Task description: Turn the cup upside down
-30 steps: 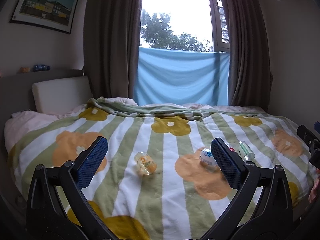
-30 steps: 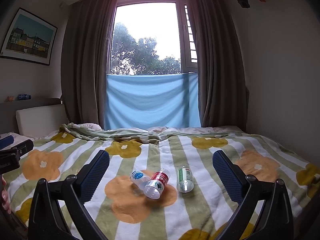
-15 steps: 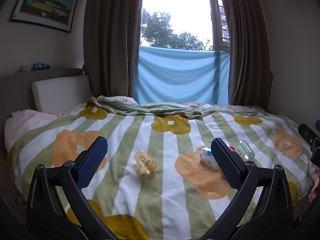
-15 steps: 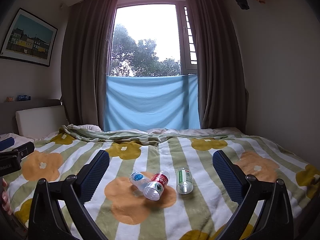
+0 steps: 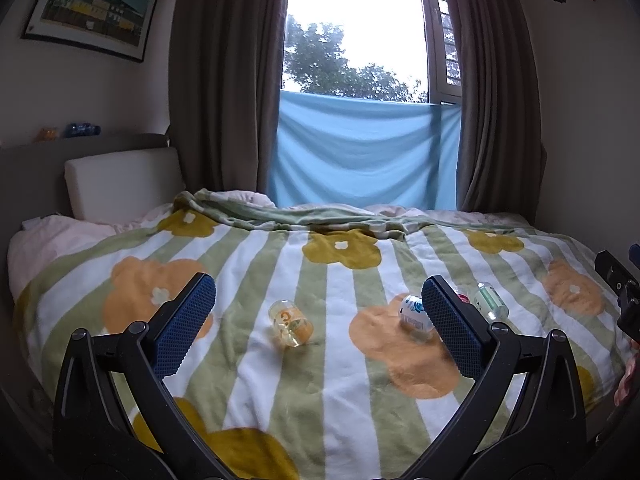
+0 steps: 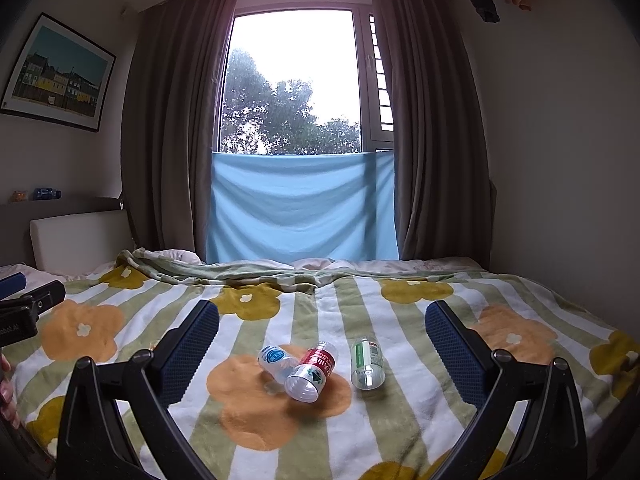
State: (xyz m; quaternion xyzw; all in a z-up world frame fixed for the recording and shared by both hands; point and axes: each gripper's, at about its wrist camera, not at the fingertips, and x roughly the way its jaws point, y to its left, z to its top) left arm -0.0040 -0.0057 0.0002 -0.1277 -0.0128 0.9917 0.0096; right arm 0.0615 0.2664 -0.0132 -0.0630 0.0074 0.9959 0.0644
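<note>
A small clear cup with an orange print lies on its side on the striped flower blanket, seen in the left wrist view. My left gripper is open and empty, held back from the cup, which sits between its blue pads in the image. My right gripper is open and empty, well short of three cut bottle cups lying on their sides: blue-labelled, red-labelled and green-labelled. The orange cup is hidden in the right wrist view.
The bed fills the lower view, with a folded-back blanket edge, a pillow and a white headboard cushion at left. Curtains and a blue cloth hang at the window. The bottle cups also show in the left wrist view.
Both views have shifted very slightly; the grippers stay open and the cups have not moved.
</note>
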